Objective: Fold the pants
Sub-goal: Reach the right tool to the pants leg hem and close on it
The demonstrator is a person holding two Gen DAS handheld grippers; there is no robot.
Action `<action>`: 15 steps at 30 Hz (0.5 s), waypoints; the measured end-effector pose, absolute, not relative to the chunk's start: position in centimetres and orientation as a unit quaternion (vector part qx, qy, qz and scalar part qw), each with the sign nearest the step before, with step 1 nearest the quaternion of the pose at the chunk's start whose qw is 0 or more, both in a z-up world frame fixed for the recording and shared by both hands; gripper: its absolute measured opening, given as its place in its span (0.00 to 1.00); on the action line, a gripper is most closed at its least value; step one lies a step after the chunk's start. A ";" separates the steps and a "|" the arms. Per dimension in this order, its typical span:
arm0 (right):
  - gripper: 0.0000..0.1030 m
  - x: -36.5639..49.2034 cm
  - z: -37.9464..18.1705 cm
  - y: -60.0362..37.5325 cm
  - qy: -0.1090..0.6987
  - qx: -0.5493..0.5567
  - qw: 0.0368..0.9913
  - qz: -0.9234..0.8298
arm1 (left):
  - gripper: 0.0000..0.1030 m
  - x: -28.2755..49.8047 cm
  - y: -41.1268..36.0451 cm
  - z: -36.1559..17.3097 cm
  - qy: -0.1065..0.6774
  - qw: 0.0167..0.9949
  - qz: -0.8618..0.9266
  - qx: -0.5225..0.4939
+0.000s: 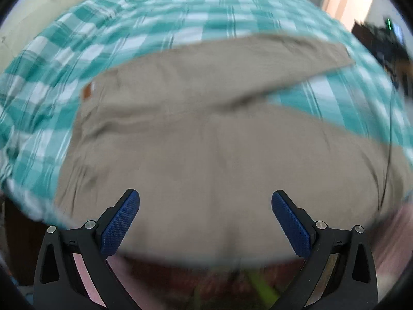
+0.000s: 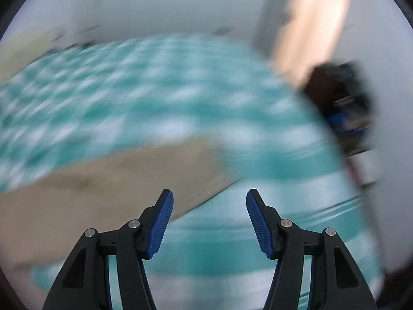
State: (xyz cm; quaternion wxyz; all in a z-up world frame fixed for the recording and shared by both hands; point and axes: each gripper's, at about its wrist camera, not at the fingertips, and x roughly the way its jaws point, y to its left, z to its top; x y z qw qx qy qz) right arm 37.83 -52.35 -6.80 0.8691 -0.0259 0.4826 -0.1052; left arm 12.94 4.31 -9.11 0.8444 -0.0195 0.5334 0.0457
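Khaki pants (image 1: 206,134) lie spread on a teal and white checked bed sheet (image 1: 155,25). One leg stretches toward the far right; the waist with a brown label is at the left. My left gripper (image 1: 205,197) is open and empty, hovering above the near part of the pants. In the right wrist view, which is blurred, one pant leg (image 2: 116,178) lies at the lower left on the sheet (image 2: 155,90). My right gripper (image 2: 209,196) is open and empty, above the sheet just right of that leg's end.
A white wall (image 2: 155,5) stands behind the bed. Dark furniture (image 2: 343,98) stands at the bed's right side, also in the left wrist view (image 1: 382,49). A thin dark cord (image 1: 387,160) hangs at the right. The bed's near edge (image 1: 180,261) runs below my left gripper.
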 end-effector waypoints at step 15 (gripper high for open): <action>0.51 43.7 -25.0 -21.3 0.581 -0.023 0.760 0.290 | 0.99 29.2 11.5 -23.0 0.488 0.865 0.115 0.006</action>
